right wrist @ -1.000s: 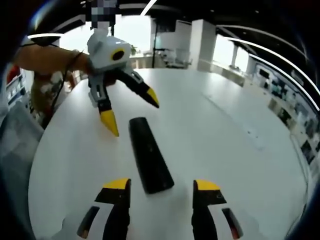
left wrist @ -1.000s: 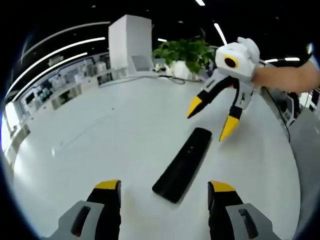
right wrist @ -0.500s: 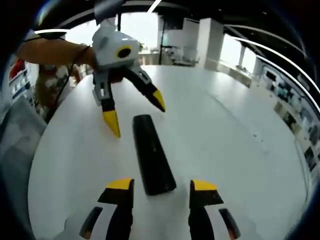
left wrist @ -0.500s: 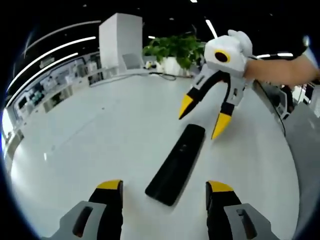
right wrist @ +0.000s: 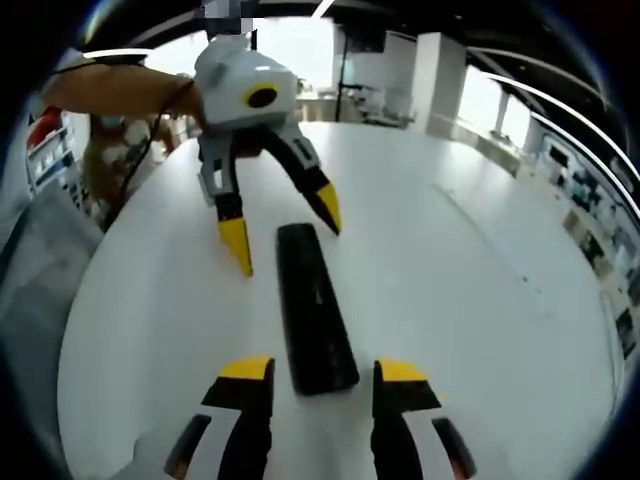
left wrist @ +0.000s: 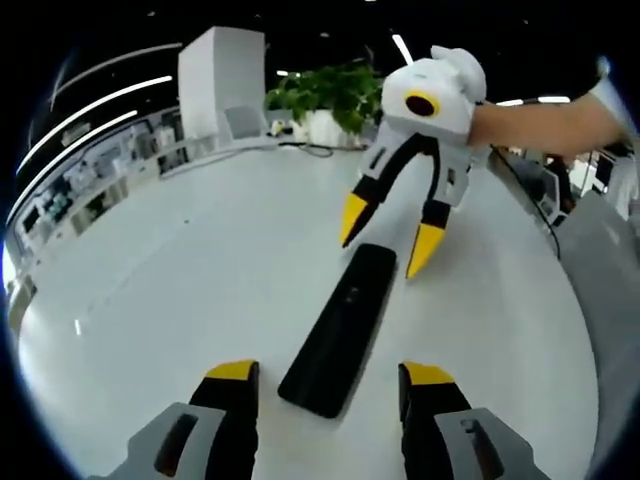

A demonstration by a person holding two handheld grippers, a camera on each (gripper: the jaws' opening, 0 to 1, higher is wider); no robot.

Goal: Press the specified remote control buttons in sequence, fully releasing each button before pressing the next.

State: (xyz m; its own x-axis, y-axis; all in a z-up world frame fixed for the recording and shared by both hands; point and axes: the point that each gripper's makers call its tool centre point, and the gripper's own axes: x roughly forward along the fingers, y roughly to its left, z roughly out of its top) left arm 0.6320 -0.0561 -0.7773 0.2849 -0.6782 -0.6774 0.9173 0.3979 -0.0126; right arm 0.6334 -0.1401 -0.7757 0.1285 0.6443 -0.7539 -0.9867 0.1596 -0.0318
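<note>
A long black remote control (left wrist: 341,325) (right wrist: 314,305) lies flat on the white table (left wrist: 180,290) (right wrist: 450,290). My left gripper (left wrist: 322,378) is open, its yellow-tipped jaws standing either side of the remote's near end. Over the remote's far end hovers my right gripper (left wrist: 385,232), also open, held by a hand coming in from the right. In the right gripper view my right gripper (right wrist: 318,377) straddles the near end of the remote with open jaws, and my left gripper (right wrist: 283,228) hangs open above the far end. Nothing is held.
A potted green plant (left wrist: 325,95) and a white pillar (left wrist: 220,75) stand beyond the table's far edge. Shelves line the room's wall (left wrist: 90,170). A person's arm (right wrist: 110,90) reaches in from the left of the right gripper view.
Both grippers have moved closer along the remote, so each now looms larger in the other's view. The right gripper's jaws have narrowed a little. The remote has not moved.
</note>
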